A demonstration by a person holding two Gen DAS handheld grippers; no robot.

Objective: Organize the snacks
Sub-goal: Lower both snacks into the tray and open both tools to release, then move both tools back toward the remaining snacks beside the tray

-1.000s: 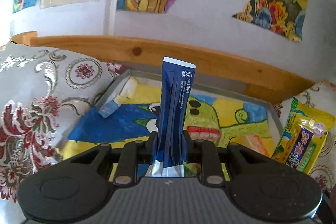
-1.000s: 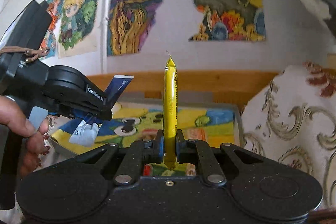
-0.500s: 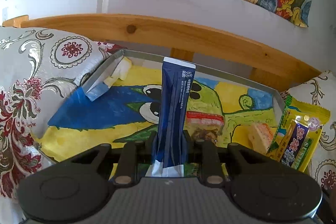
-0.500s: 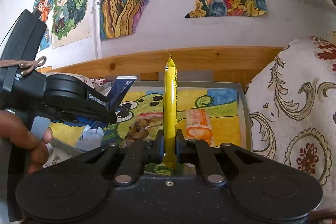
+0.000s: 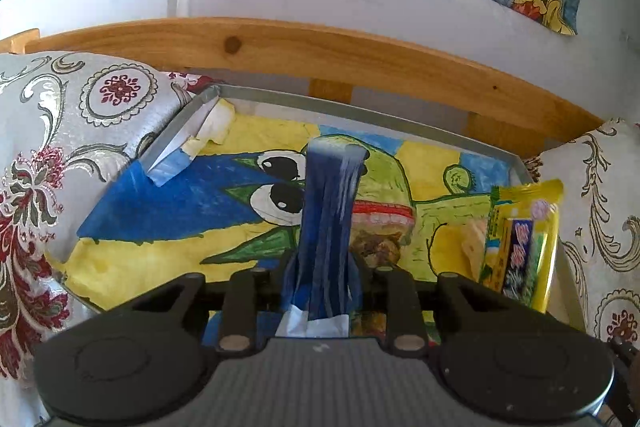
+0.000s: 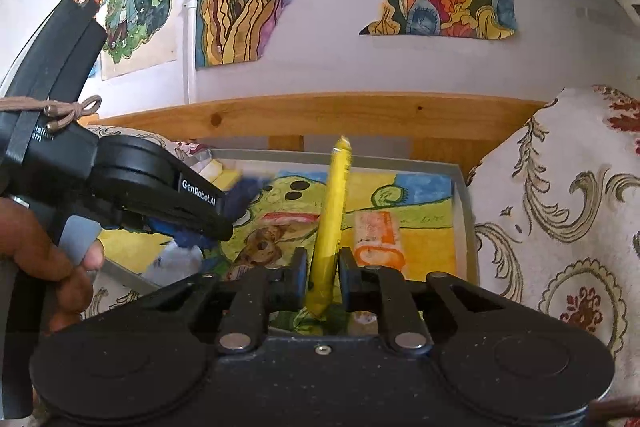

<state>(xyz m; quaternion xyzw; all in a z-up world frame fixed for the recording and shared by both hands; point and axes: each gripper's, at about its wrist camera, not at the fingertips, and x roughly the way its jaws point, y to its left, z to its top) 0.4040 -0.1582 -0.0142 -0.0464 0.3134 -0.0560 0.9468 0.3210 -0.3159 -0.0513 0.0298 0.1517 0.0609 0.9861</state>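
The left gripper (image 5: 322, 281) was seen with its jaws parted around the lower end of a blue stick packet (image 5: 328, 223); the packet's top appeared blurred and drooping forward, so a firm hold could not be confirmed. The right gripper (image 6: 323, 273) was likewise seen slightly parted, with a yellow stick packet (image 6: 332, 227) leaning leftward in the gap. Both packets' long axes ran up and away from the jaws, directly over the tray (image 5: 360, 115) lined with a frog drawing. Further in, a brown snack (image 6: 260, 247) and an orange packet (image 6: 376, 235) were noted on the tray floor. A yellow wrapped bar (image 5: 520, 247) was recorded at the right wall. Release into the tray was judged to be under way.
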